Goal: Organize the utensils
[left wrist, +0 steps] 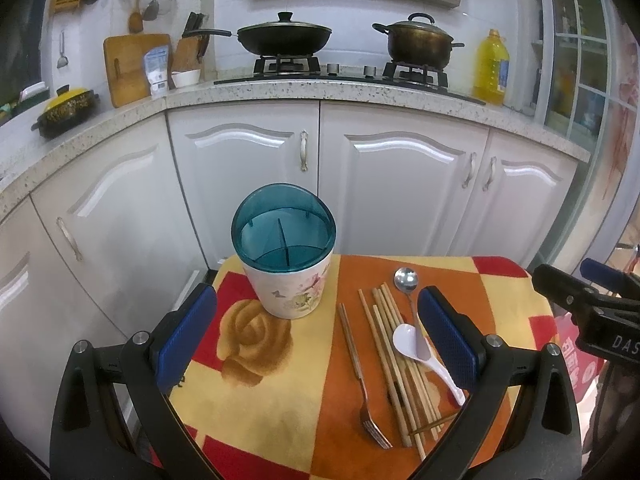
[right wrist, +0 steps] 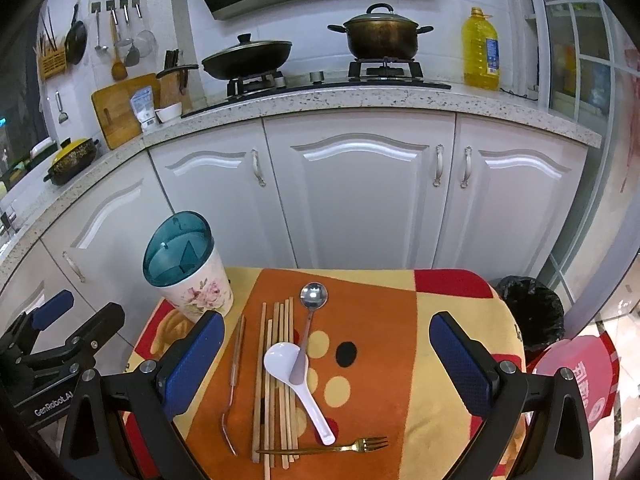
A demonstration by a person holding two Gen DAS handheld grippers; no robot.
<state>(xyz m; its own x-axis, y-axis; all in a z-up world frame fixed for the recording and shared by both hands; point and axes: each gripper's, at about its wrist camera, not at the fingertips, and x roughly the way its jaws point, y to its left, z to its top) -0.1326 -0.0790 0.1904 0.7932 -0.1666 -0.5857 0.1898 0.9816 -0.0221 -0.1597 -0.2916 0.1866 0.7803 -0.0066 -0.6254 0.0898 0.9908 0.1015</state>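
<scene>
A floral utensil holder [left wrist: 284, 252] with a divided teal top stands at the far left of the cloth-covered table [left wrist: 260, 400]. To its right lie a silver fork [left wrist: 360, 376], several wooden chopsticks [left wrist: 386, 344], a white spoon [left wrist: 420, 356] and a metal spoon [left wrist: 406, 280]. My left gripper [left wrist: 318, 336] hovers open above the table's near side, holding nothing. In the right wrist view the holder [right wrist: 188, 268], chopsticks [right wrist: 276, 380], white spoon [right wrist: 296, 376] and a gold fork [right wrist: 332, 447] lie below my open right gripper [right wrist: 330, 364].
White cabinets and a speckled counter with a stove, wok and pot stand just behind the table. A bin with a black bag [right wrist: 528, 312] and a red stool-like object [right wrist: 576, 380] sit to the table's right. The left gripper [right wrist: 78, 314] hangs off the table's left edge.
</scene>
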